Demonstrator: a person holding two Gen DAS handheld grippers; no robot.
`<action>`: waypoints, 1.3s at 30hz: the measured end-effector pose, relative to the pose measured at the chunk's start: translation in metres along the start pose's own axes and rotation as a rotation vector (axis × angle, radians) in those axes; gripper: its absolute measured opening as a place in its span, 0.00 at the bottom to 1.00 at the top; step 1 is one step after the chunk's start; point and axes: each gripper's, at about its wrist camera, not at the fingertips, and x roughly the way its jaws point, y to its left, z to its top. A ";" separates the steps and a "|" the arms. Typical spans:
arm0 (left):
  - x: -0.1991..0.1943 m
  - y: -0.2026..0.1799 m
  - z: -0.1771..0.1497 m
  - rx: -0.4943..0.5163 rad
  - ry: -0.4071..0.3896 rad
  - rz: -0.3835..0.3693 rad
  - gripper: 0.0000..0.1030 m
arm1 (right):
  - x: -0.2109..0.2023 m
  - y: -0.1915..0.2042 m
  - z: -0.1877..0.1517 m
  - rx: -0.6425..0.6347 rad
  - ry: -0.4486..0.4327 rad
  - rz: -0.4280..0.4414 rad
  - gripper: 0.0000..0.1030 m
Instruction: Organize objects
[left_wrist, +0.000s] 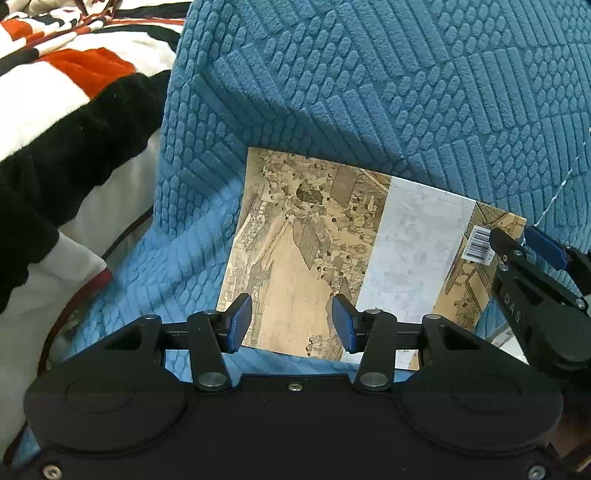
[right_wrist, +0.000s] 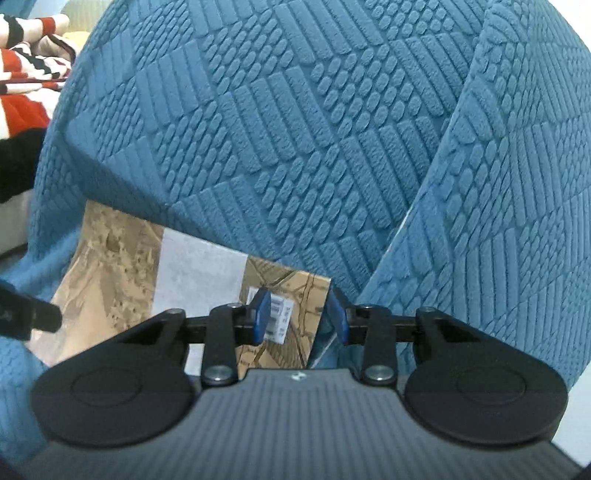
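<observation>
A book (left_wrist: 332, 240) with an old sepia painting, a pale band and a barcode sticker on its cover lies on a blue textured throw (left_wrist: 369, 74). Its far edge is tucked against the throw's bulge. My left gripper (left_wrist: 291, 323) hovers over the book's near edge, jaws apart, with only the flat cover below them. My right gripper (right_wrist: 300, 317) is at the book's (right_wrist: 199, 273) barcode corner. One pad is above the sticker and the other past the book's edge, and neither presses on it. In the left wrist view the right gripper (left_wrist: 521, 242) enters from the right.
A plush blanket (left_wrist: 74, 92) in red, white and black lies bunched at the left over white bedding (left_wrist: 110, 203). The blue throw (right_wrist: 498, 221) rises steeply behind the book, with a fold at the right. A loose white thread (left_wrist: 554, 199) hangs near the book's corner.
</observation>
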 end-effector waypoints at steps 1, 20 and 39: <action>0.000 0.001 0.000 -0.004 0.003 -0.002 0.43 | 0.002 -0.001 0.002 0.012 0.015 -0.006 0.37; -0.013 0.014 -0.001 -0.036 -0.011 -0.025 0.45 | -0.007 -0.046 0.005 0.058 0.026 0.292 0.43; -0.037 0.030 0.010 -0.196 -0.009 -0.382 0.51 | -0.061 -0.015 -0.005 -0.016 -0.008 0.438 0.43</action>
